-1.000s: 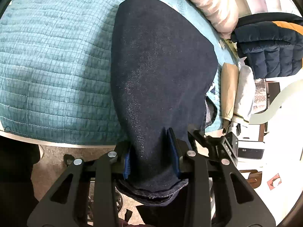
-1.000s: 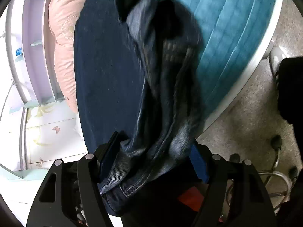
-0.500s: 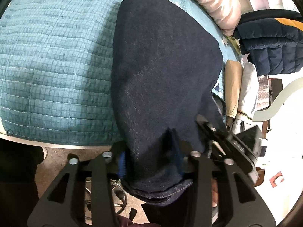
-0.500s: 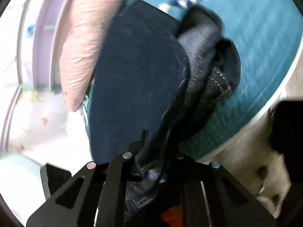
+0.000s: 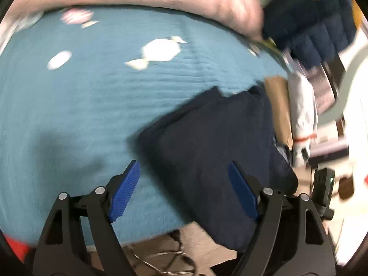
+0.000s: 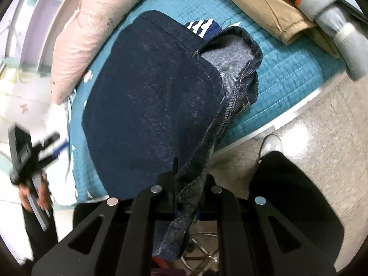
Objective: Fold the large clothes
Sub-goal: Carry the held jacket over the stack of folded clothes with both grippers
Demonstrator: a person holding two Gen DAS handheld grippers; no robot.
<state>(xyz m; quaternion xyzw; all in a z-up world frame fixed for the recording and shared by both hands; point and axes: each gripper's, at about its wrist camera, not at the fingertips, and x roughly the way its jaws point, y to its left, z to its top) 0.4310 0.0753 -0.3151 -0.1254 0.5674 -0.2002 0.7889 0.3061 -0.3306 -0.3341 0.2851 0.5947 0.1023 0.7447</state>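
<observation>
Nearest in the right wrist view, the right gripper (image 6: 184,197) is clenched on a seamed edge of the dark jeans (image 6: 149,96), a strip of denim hanging below its fingers; just right of it, a dark trouser leg (image 6: 294,207) and a pale shoe (image 6: 272,143) stand on the speckled floor (image 6: 326,124). In the left wrist view the left gripper (image 5: 184,191) is released and its jaws are opening, the blue pads (image 5: 124,191) wide apart and pressing on nothing, with the jeans' near corner lying partly between them; that view is blurred. The jeans rest folded on the teal quilt (image 6: 285,73), their near end overhanging the bed's edge; the waistband (image 6: 239,46) lies open on the right, showing its paler inside. Farther right lie folded tan cloth (image 6: 264,7) and a grey garment with an orange band (image 6: 322,0); at the far left lies a pink pillow (image 6: 92,30); a navy padded jacket (image 5: 317,27) sits far right in the left view.
</observation>
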